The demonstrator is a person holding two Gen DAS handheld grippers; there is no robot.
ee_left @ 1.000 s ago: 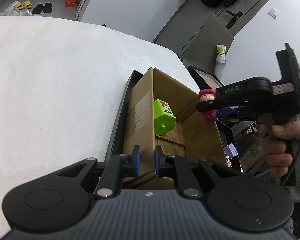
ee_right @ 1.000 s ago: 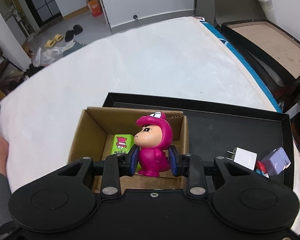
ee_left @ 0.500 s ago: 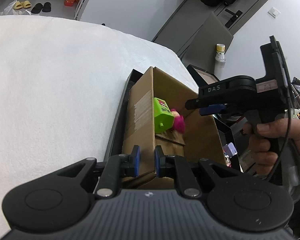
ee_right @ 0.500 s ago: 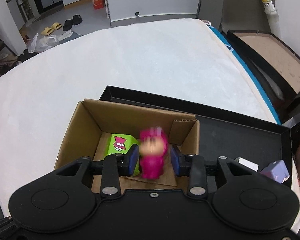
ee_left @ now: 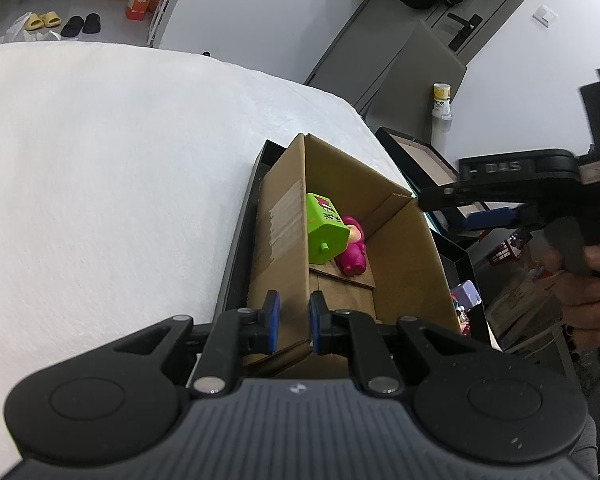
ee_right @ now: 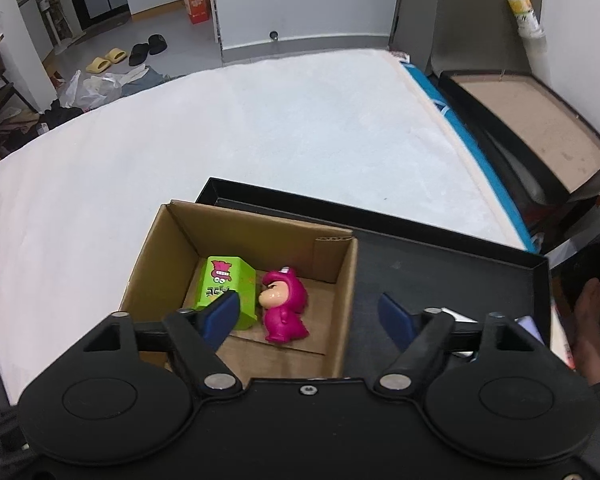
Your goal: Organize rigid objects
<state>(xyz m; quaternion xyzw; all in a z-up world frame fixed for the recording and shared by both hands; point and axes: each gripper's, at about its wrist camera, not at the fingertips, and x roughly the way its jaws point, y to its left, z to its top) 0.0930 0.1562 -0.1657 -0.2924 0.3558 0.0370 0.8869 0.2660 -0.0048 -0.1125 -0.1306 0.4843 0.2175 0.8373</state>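
Observation:
A brown cardboard box (ee_right: 340, 276) stands in the left end of a black tray (ee_right: 440, 252) on a white bed. Inside it lie a green block toy (ee_right: 226, 290) and a magenta figurine (ee_right: 284, 308), side by side; both also show in the left wrist view, the green toy (ee_left: 324, 232) and the figurine (ee_left: 352, 254). My right gripper (ee_right: 312, 316) is open and empty above the box; it shows in the left wrist view (ee_left: 496, 208). My left gripper (ee_left: 294, 316) is shut on the box's near wall (ee_left: 296, 264).
Small items, a white plug and a lilac toy (ee_left: 466, 292), lie at the tray's right end, mostly hidden. Another black tray (ee_right: 528, 120) and a bottle (ee_right: 524, 12) sit beyond the bed's right edge. White bedding (ee_right: 260, 128) spreads left and beyond the box.
My right gripper opened and let the magenta figurine fall into the box, beside the green toy. The right gripper rose and drew back. The left gripper kept still.

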